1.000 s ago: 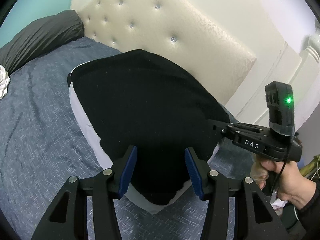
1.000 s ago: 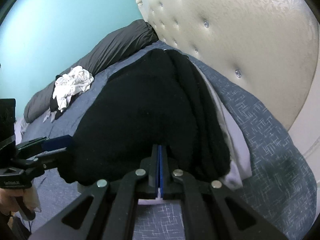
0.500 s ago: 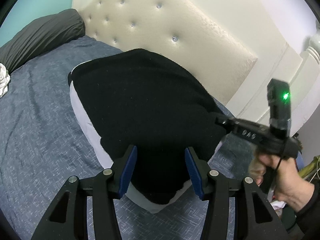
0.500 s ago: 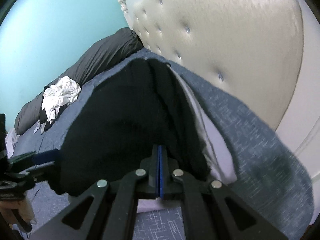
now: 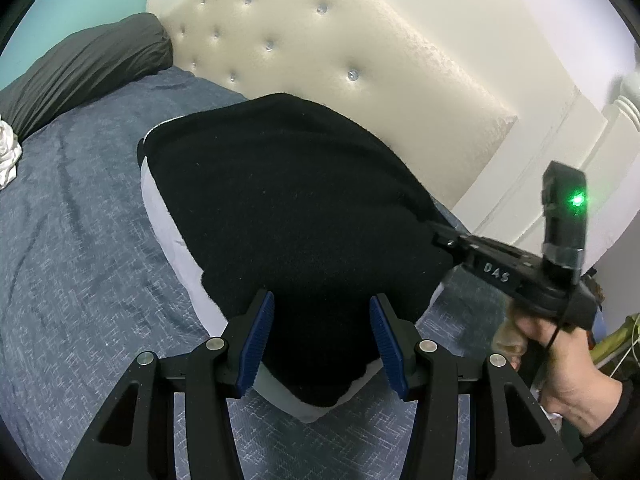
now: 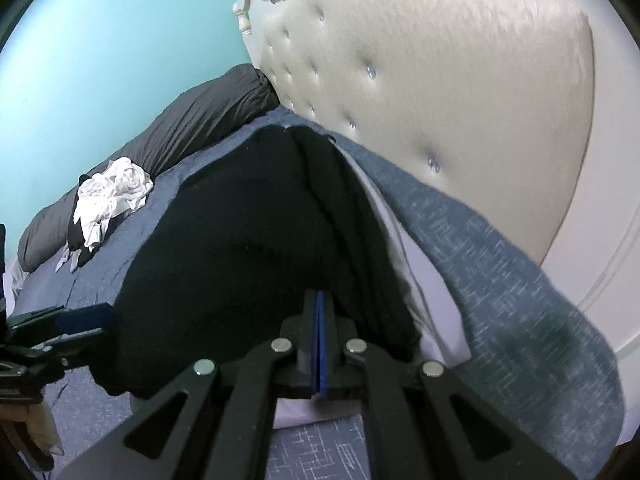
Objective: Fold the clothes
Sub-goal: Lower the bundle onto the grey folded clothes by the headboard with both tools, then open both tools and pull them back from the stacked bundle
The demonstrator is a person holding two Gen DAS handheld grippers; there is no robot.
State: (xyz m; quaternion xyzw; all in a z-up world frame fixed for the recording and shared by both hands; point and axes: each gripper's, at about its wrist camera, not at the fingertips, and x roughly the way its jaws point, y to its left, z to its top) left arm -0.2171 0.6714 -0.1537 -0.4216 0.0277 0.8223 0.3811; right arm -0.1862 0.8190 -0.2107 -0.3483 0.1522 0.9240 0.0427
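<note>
A folded black garment (image 5: 288, 200) lies on top of a folded white garment (image 5: 168, 216) on the blue bed (image 5: 80, 240). My left gripper (image 5: 322, 300) hangs open over the near corner of the black garment, its blue pads apart on either side and not pressing the cloth. My right gripper (image 6: 320, 296) is shut, with the pads together and nothing showing between them. Its tip (image 5: 438, 236) rests against the right edge of the black garment (image 6: 248, 248). The white layer (image 6: 400, 248) peeks out along that side.
A tufted cream headboard (image 5: 320, 40) rises just behind the stack. A grey pillow (image 5: 80, 68) lies at the far left, and a crumpled heap of white and black clothes (image 6: 112, 196) sits in front of it. A person's hand (image 5: 560, 360) holds the right gripper.
The right gripper has tilted and turned at the stack's right edge, so its view has swung toward the headboard. The left gripper and the clothes have stayed put.
</note>
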